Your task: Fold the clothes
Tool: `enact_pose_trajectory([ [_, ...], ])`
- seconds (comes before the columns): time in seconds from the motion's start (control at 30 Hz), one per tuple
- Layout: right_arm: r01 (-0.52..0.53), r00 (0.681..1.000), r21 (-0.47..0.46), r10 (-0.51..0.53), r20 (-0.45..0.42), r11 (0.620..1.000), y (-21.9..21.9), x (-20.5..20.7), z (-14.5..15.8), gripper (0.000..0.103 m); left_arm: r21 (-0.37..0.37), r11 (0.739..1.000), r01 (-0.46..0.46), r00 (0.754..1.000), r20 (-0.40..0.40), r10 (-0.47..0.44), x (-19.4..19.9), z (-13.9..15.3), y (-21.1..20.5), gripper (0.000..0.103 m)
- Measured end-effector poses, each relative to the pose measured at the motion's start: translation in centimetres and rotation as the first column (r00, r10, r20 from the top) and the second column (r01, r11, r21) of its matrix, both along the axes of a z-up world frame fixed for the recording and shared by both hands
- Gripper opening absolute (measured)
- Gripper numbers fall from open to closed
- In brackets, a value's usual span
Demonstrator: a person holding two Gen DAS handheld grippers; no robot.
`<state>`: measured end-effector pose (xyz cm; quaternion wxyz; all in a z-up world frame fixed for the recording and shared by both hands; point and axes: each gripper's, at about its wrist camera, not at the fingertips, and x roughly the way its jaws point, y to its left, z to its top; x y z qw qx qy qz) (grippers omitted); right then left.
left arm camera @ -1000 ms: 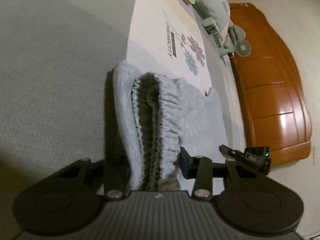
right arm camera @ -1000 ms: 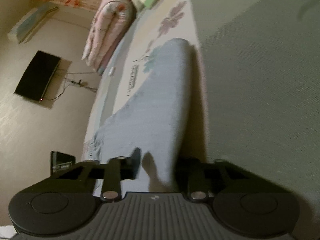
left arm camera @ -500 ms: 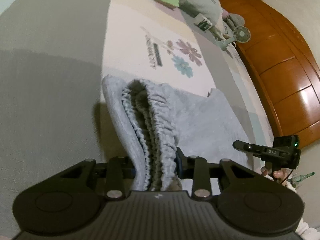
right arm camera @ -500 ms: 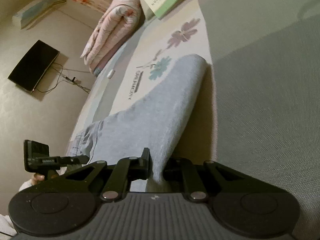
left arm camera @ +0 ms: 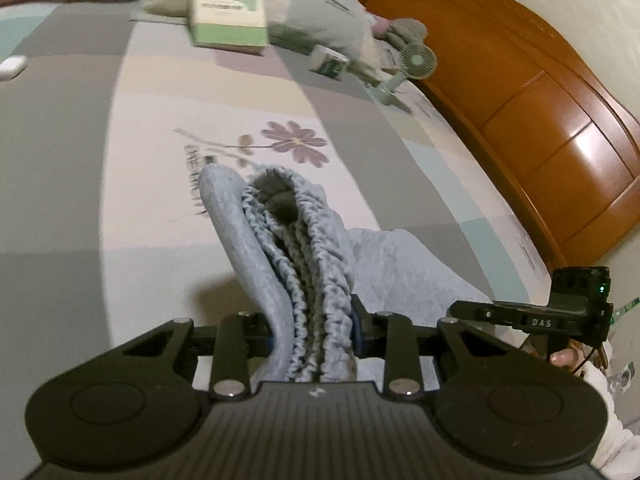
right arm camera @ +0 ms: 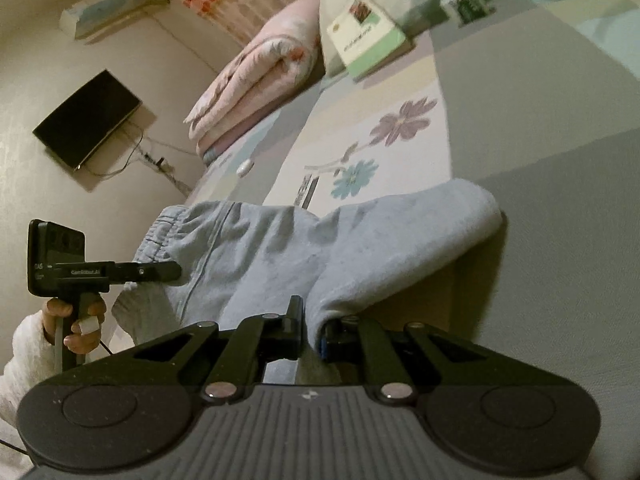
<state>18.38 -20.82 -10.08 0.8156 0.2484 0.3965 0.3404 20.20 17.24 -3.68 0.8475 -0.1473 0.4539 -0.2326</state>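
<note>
Blue trousers (left arm camera: 384, 264), waistband pinched in left gripper (left arm camera: 314, 332), leg clamped in right gripper (right arm camera: 314, 332)

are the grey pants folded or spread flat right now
Folded: the grey pants are doubled, waistband layers stacked in the left gripper, the other end pinched by the right gripper.

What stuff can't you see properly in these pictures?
- Left wrist view: the left hand-held gripper pads, buried in the grey pants waistband.
- Right wrist view: the pant-leg end, hidden inside the right hand-held gripper.
- Both views: writing on the green book, blurred.
</note>
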Motion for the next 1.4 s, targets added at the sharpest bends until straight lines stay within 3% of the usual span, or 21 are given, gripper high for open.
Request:
enact_pose_trajectory([
  [0.3, 0.156, 0.987, -0.028, -0.154, 0.051, 0.987, -7.3, -1.3, 2.1, 0.01, -0.006, 0.989, 0.151, 0.989, -0.001, -0.151, 4.9, 1.0, -8.2, 0.03],
  [0.53, 0.313, 0.947, -0.067, -0.306, 0.098, 0.947, -15.2, -2.4, 3.8, 0.01, -0.012, 0.955, 0.297, 0.955, -0.005, -0.297, 10.2, 1.7, -17.8, 0.03],
  [0.7, 0.441, 0.895, -0.089, -0.43, 0.118, 0.893, -21.4, -3.1, 4.4, 0.01, -0.004, 0.908, 0.419, 0.908, -0.007, -0.419, 13.7, 1.9, -26.4, 0.03],
  [0.9, 0.584, 0.81, -0.121, -0.565, 0.159, 0.803, -27.9, -3.8, 4.5, 0.01, 0.011, 0.845, 0.535, 0.845, -0.005, -0.535, 18.1, 1.6, -36.9, 0.03],
  [1.17, 0.716, 0.698, -0.188, -0.682, 0.219, 0.673, -33.1, -3.1, 3.0, 0.01, 0.048, 0.768, 0.639, 0.769, -0.013, -0.639, 23.1, 0.4, -49.6, 0.03],
  [1.27, 0.739, 0.673, -0.201, -0.704, 0.226, 0.643, -34.2, -2.3, 2.1, 0.01, 0.069, 0.748, 0.66, 0.75, -0.005, -0.662, 24.6, 0.5, -53.1, 0.03],
  [1.4, 0.749, 0.662, -0.2, -0.716, 0.222, 0.631, -35.0, -1.0, 1.0, 0.01, 0.104, 0.736, 0.669, 0.741, -0.011, -0.671, 26.3, 0.2, -56.2, 0.03],
])
